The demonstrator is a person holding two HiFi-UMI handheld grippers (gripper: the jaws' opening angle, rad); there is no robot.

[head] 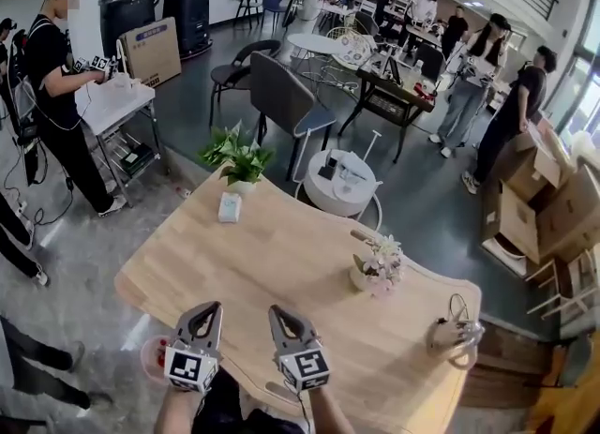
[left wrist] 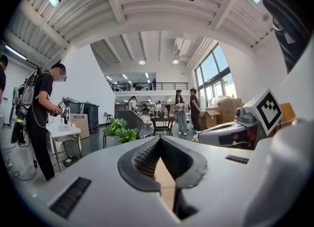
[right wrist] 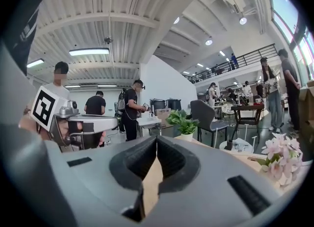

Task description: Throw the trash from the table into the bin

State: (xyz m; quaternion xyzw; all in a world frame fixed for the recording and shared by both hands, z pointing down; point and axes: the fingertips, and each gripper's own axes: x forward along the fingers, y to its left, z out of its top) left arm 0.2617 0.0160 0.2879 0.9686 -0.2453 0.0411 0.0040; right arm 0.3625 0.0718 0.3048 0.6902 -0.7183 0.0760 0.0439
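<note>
Fingers (left wrist: 142, 160) of my left gripper (head: 212, 310) are pressed together on nothing; my right gripper (head: 277, 314) is the same, closed and empty; both hover at the worktop's (head: 281, 263) near edge, lower centre; I judge no pickup begun; the likely trash, a pale packet (head: 230, 207), lies upper left beside the potted plant (head: 242, 156); next I must reach there, spread one pair, and close on it.

open-plan lab/office hall: mezzanine railing (left wrist: 149, 87), cardboard boxes (head: 539, 200), people (head: 52, 85) with recording rigs at tables (head: 309, 273).
</note>
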